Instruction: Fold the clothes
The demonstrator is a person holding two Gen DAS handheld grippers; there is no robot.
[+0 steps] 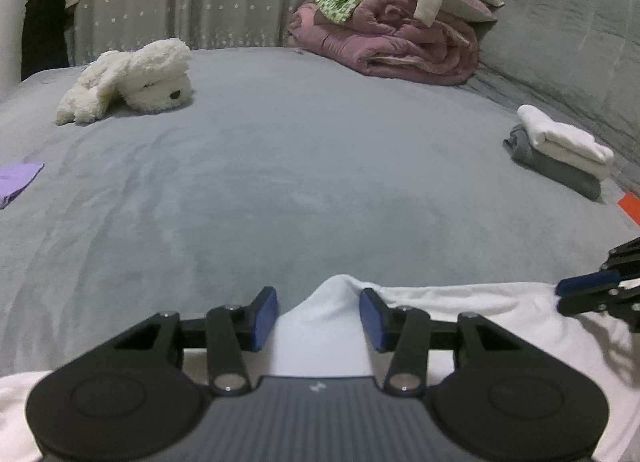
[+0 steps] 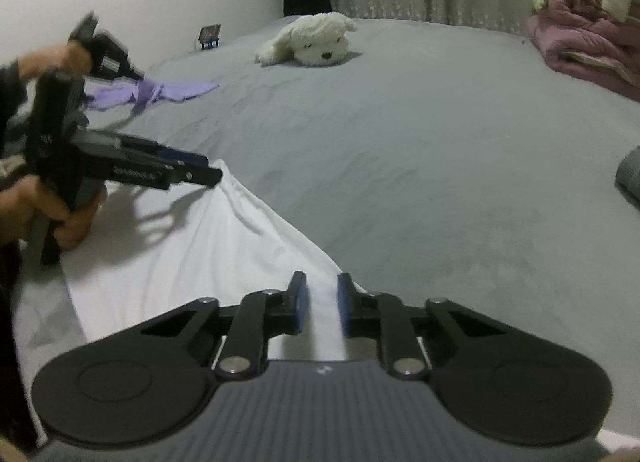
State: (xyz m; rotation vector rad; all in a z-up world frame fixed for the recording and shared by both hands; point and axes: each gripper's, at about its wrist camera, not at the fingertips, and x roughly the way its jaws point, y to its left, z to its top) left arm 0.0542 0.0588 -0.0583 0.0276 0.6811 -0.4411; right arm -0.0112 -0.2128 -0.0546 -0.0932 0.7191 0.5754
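White shirt point(image 2: 192, 254) flat on near edge of bed point(image 1: 300, 182), long side stretched between both claws. Left claw point(image 1: 319, 316) spread around raised edge; right claw point(image 2: 322, 302) spread over other end.

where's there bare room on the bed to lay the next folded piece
The widest free patch is the grey bed cover in the middle, bordered by the plush dog, the folded white and grey stack and the white garment. It is crowded at the far pink quilt pile and near the purple cloth.
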